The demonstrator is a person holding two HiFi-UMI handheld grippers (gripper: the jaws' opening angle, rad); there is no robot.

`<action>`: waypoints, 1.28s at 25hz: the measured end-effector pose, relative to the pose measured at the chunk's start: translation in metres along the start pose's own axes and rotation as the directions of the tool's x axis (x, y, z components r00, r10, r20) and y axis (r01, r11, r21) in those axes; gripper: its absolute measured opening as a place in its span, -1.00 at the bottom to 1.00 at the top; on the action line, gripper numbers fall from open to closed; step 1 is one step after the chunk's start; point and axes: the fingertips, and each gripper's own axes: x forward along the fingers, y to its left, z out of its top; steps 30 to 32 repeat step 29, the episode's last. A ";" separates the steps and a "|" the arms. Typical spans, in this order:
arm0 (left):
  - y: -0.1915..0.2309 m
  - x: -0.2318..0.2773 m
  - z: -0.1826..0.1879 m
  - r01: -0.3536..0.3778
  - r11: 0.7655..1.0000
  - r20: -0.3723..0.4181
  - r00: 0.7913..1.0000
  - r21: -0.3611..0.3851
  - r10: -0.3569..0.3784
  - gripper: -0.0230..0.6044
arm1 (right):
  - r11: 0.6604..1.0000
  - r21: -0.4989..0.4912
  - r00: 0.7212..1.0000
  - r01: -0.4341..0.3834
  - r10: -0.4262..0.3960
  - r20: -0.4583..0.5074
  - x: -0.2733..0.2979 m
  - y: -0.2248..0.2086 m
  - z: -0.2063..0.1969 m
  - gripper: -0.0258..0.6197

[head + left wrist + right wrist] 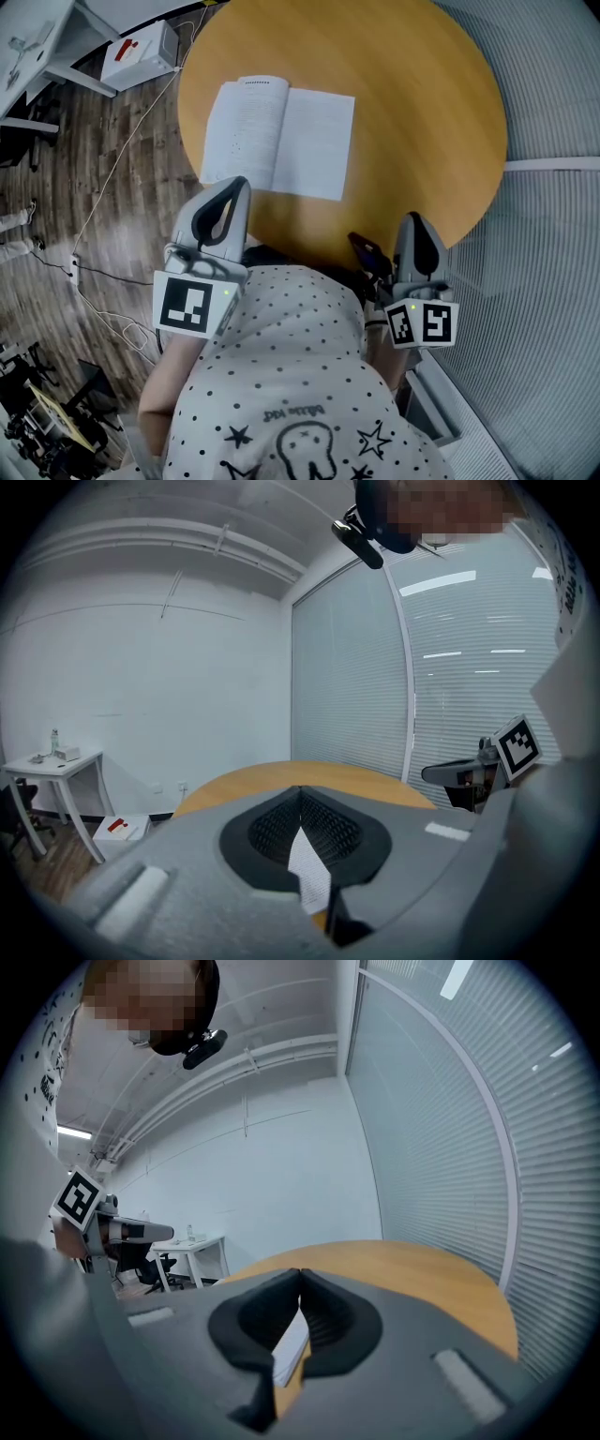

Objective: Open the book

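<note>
Both tools sit low in frame by the person's torso: left gripper and right gripper, jaws pressed together, empty. Book lies spread open, upper centre on the round wooden table (task looks done, so the hands are parked clear).

Most of the book is hidden behind the left claw; only a strip of page is seen below its tips. The same is hidden behind the right claw. Its print is too small to be read. The edge of the table nearest both claws is covered by the person's shirt.
</note>
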 end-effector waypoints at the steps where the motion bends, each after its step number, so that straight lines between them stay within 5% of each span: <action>1: -0.001 0.000 0.000 0.003 1.000 0.004 1.000 0.002 -0.003 -0.89 | 1.000 0.002 1.000 -0.001 0.001 0.002 0.000 0.000 -0.001 -0.91; 32: -0.014 0.002 0.002 0.022 1.000 0.015 1.000 0.021 -0.023 -0.89 | 1.000 -0.014 1.000 -0.007 0.007 0.006 -0.010 -0.007 -0.005 -0.91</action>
